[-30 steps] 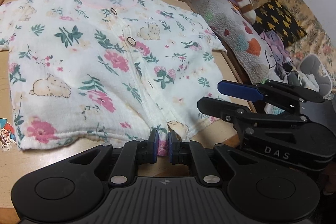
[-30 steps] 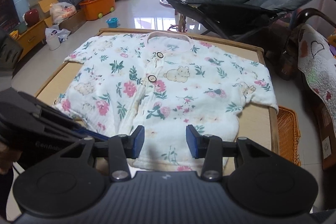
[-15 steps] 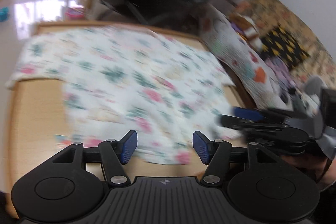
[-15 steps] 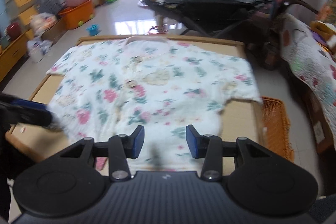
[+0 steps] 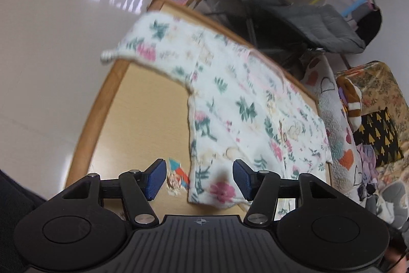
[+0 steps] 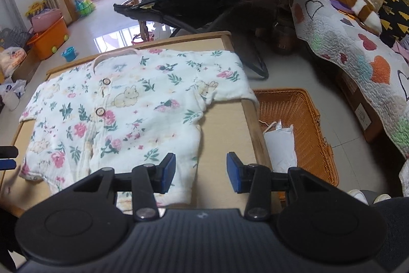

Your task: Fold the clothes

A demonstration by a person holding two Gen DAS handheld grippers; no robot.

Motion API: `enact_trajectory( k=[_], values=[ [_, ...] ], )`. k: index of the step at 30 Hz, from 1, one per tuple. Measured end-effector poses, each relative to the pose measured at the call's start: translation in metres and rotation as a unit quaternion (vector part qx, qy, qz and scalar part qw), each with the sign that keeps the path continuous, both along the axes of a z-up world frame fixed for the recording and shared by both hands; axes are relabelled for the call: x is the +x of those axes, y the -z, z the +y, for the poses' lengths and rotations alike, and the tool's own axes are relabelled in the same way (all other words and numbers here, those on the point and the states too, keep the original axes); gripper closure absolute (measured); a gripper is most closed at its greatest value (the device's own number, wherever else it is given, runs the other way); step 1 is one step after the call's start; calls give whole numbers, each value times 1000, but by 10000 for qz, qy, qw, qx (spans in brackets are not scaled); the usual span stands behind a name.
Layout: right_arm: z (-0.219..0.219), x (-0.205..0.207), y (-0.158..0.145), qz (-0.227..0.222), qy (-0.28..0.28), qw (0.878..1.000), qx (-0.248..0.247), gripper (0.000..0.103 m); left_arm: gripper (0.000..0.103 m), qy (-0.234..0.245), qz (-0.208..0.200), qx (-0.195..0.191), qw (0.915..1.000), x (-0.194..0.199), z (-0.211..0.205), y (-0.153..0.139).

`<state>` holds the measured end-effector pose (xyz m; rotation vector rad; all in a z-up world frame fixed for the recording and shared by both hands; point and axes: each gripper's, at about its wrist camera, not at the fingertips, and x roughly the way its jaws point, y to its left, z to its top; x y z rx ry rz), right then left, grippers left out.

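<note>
The floral baby top [image 6: 122, 117] lies spread flat on the low wooden table [image 6: 225, 129], buttons up, collar at the far edge, one sleeve draped over the right rim above the orange wicker basket [image 6: 306, 124]. The left gripper [image 5: 199, 177] hangs over the near left hem corner, its jaws parted after just closing in a little, nothing pinched as far as the blurred view shows. The right gripper [image 6: 201, 172] hovers over the near right hem, jaws apart and empty.

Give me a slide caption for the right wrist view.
Open right gripper hovers over the hem of a floral baby shirt spread flat on a wooden table, beside an orange basket.
</note>
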<state>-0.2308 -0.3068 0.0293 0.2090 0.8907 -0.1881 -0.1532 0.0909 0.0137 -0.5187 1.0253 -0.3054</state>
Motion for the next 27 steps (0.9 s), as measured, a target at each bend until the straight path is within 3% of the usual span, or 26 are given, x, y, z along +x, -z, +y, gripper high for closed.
enact_trajectory(
  k=[9,12,14,17,22,27],
  values=[
    [-3,1,6,103,6,9998,145,63,53,143,154,-177,9996,-1,-20,10],
    [-8,-1,7,91,113,9996,240,63,65,136,116,-258,9995,-6,-16,22],
    [-10,-1,9,113,155,9994,281,63,88,88,130,-252,9996,-7,-13,27],
    [-8,-1,12,179,75,9995,250,68,94,32,161,-281,9995,-9,-11,31],
    [5,4,17,320,-208,9992,118,79,98,52,37,-390,9992,-16,-6,21],
    [9,6,21,396,-297,9987,102,82,98,47,82,-541,9985,-29,0,9]
  ],
)
